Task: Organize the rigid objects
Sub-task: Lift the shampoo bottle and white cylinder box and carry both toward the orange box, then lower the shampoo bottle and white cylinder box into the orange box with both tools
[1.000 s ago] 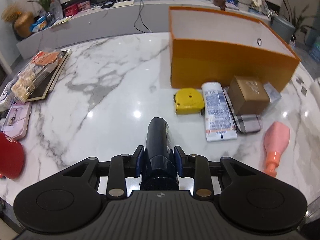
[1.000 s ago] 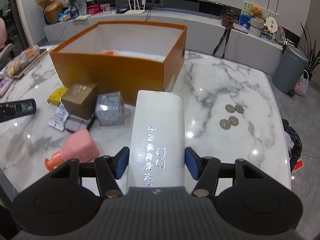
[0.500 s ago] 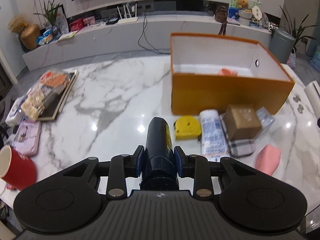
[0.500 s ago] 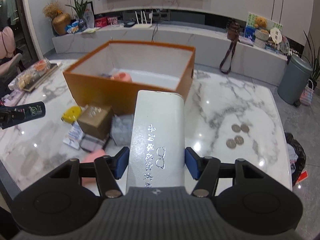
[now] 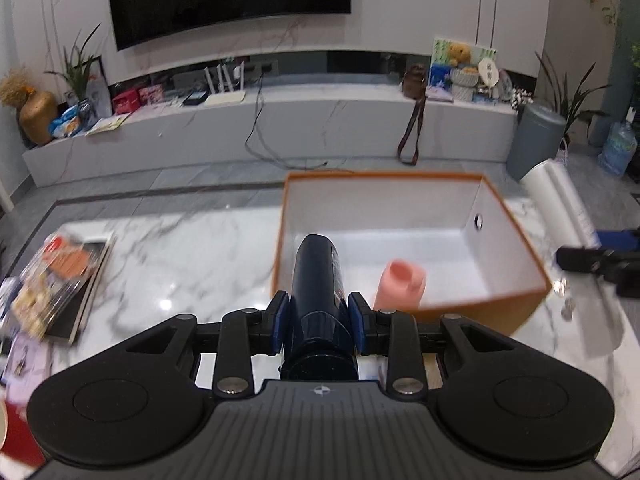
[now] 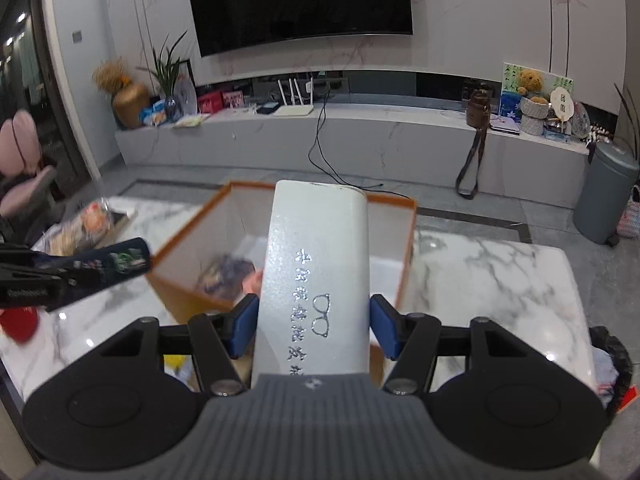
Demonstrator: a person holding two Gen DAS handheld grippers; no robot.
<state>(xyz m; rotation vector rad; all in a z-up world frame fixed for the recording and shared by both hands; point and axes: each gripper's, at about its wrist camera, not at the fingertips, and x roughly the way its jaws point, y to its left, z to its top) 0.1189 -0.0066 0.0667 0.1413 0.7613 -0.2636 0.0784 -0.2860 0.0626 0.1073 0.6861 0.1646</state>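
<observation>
Inside the orange box [image 6: 404, 264], blurred contents behind the white case [image 6: 320, 272] in the right fingers [image 6: 242, 326]; left fingers [image 5: 278, 320] around a dark bottle [image 5: 318, 280].

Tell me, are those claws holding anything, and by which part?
Left claw grips a dark blue bottle near its base; right claw grips a white glasses case across its sides.

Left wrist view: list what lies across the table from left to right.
Red cup → snack tray → dark bottle in the left gripper → pink bottle in the orange box → white case in the right gripper.
</observation>
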